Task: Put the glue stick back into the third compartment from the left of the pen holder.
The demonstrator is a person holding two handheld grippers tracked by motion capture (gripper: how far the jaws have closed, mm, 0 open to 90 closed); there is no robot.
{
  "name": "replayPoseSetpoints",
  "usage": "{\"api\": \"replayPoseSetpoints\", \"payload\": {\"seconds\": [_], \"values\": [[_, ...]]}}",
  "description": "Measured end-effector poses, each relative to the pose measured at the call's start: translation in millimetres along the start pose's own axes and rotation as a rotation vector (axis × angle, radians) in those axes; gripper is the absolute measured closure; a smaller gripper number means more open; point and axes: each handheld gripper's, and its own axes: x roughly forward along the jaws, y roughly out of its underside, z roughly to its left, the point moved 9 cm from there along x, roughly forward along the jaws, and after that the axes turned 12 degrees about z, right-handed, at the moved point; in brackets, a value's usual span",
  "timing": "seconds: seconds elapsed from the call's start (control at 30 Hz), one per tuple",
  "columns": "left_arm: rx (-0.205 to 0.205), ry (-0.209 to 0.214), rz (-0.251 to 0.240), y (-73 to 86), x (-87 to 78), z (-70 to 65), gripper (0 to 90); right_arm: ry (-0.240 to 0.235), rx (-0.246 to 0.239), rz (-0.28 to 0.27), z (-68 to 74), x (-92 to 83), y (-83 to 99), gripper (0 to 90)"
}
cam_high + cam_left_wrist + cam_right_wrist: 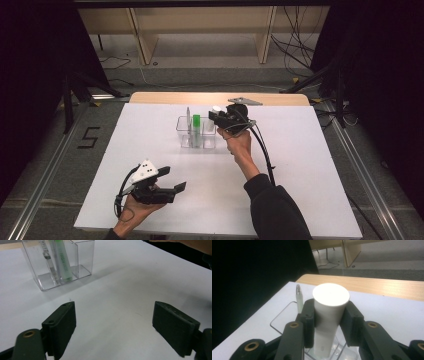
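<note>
A clear plastic organizer (pixel 184 134) with compartments stands mid-table; it holds a green highlighter (pixel 196 122) and a thin pen (pixel 188 116). In the left gripper view the organizer (pixel 82 267), highlighter (pixel 63 262) and pen (pixel 48 262) lie ahead. My right gripper (pixel 217 115) is shut on a white cylindrical marker (pixel 329 315), held upright over the organizer's right compartment (pixel 344 353), its lower end inside the clear walls. My left gripper (pixel 172 180) rests open near the table's front left, jaws wide apart with nothing between them (pixel 113 325).
The white table sheet (pixel 300 165) has bare room all around the organizer. A wooden table edge (pixel 200 97) runs along the back. Beyond it stand wooden shelf legs and loose cables on the floor.
</note>
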Motion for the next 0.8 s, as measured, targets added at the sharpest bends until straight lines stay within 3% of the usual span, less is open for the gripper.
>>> {"api": "replayPoseSetpoints", "payload": {"seconds": [0.6,0.8], "values": [[-0.017,-0.003,-0.010,-0.2,-0.9,3.1,19.2,0.031,-0.011,0.060,-5.3,13.6,10.5,66.4],[-0.018,-0.003,-0.010,-0.1,-0.6,3.0,19.2,0.025,-0.009,0.071,-5.1,11.8,12.0,51.2]]}}
